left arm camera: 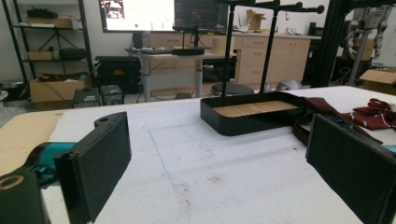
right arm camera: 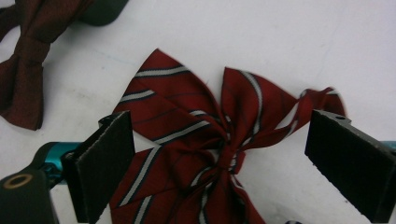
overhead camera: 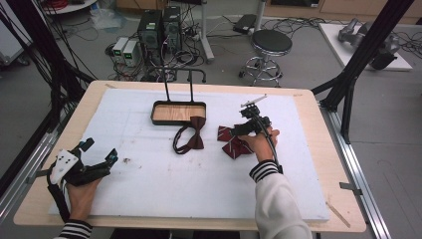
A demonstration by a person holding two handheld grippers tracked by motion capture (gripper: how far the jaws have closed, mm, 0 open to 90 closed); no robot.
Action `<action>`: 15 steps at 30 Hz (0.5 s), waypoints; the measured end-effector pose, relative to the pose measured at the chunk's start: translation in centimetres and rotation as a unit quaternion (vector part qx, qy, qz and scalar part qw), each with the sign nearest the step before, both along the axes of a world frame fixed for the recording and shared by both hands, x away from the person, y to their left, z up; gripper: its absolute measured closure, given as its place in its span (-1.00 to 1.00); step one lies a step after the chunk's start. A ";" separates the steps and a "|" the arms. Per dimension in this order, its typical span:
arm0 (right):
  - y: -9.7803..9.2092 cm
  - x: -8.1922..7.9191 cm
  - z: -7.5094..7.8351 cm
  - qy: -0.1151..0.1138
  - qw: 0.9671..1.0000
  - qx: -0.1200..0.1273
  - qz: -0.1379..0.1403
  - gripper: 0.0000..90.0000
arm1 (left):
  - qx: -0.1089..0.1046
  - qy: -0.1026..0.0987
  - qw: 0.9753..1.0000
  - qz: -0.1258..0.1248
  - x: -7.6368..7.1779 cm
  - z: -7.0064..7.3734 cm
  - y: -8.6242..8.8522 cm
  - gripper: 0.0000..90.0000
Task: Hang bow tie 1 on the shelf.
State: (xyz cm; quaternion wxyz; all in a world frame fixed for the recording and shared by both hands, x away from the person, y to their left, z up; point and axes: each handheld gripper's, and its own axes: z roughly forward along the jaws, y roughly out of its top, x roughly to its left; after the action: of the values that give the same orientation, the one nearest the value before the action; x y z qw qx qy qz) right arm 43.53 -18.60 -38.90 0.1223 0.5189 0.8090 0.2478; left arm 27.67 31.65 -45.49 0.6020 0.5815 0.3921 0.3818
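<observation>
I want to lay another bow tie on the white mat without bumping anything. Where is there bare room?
The mat is bare along its near edge, between the left gripper and the right sleeve, and left of the black tray. It is crowded from the tray past the plain bow tie to the striped bow tie under the right gripper.

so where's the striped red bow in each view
High view: the striped red bow lies right of centre, under the right gripper.
Left gripper view: far right edge, behind the jaw.
Right gripper view: centre, between the open jaws.
Shared landmark: the plain dark red bow tie beside it.
</observation>
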 end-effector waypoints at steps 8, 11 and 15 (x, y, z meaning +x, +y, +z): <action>-0.6 0.8 -1.0 0.044 0.999 -0.006 -0.010 -0.52 | 0.000 0.000 1.000 0.000 0.0 0.0 0.0 -0.84; -0.9 0.8 -1.0 0.054 0.998 -0.002 -0.017 -0.44 | 0.000 0.000 1.000 0.000 0.0 0.0 0.0 -0.84; -0.8 0.8 -1.2 0.057 0.998 -0.009 -0.021 -0.43 | 0.002 0.000 1.000 -0.001 0.0 0.0 0.0 -0.84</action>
State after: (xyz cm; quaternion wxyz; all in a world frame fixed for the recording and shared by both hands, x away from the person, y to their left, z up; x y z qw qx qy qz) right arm 44.38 -19.40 -40.14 0.0858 0.5481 0.8056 0.2079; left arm 27.65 31.65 -45.50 0.6012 0.5829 0.3905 0.3825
